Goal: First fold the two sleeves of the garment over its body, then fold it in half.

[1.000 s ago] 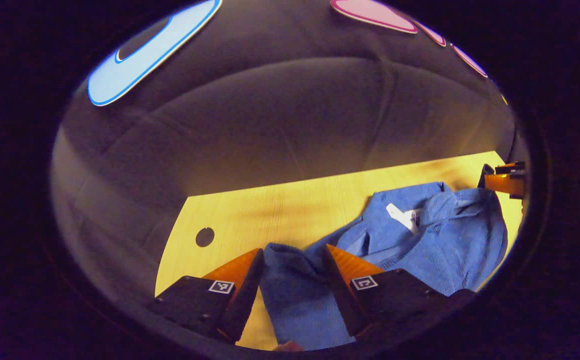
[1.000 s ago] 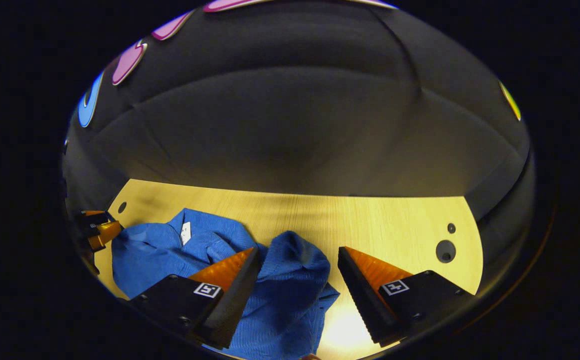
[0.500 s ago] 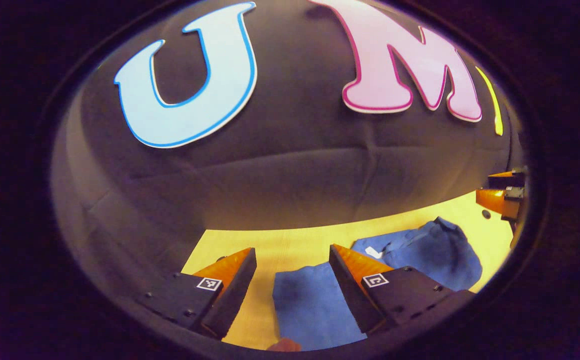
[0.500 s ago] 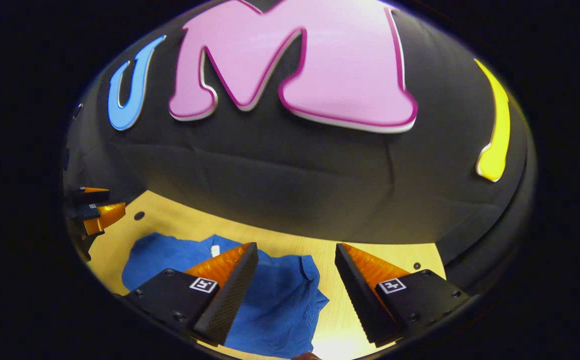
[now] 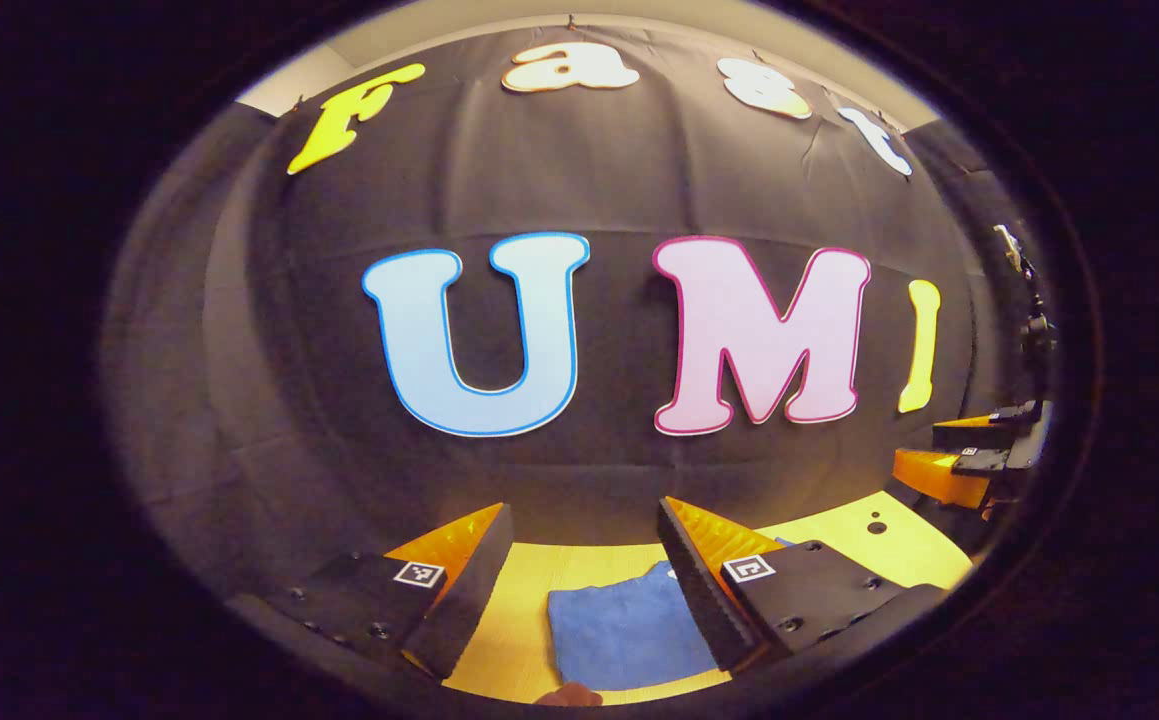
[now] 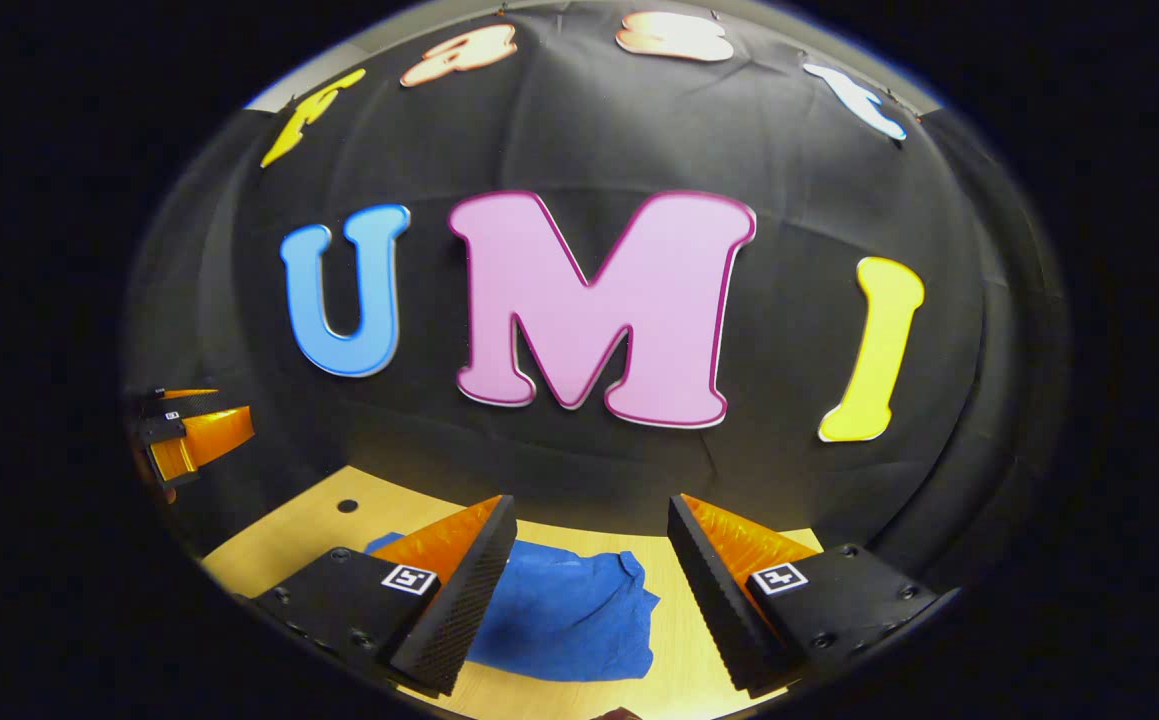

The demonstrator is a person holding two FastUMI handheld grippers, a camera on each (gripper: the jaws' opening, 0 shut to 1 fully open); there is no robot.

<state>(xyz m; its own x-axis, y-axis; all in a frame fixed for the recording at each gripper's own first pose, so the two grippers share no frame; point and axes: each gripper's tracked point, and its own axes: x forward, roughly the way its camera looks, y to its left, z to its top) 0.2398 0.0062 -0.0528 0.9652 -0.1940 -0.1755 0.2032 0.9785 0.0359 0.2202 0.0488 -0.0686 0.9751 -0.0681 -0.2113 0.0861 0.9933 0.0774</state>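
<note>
1. One blue garment lies on one wooden table.
2. Two grippers: the left gripper and the right gripper, each with two orange fingers.
3. One round hole in the table at 10 o'clock.

Recording booth, black cloth wall, wooden table

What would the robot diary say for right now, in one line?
left gripper: open | right gripper: open | blue garment: folded on wooden table, not held
</note>
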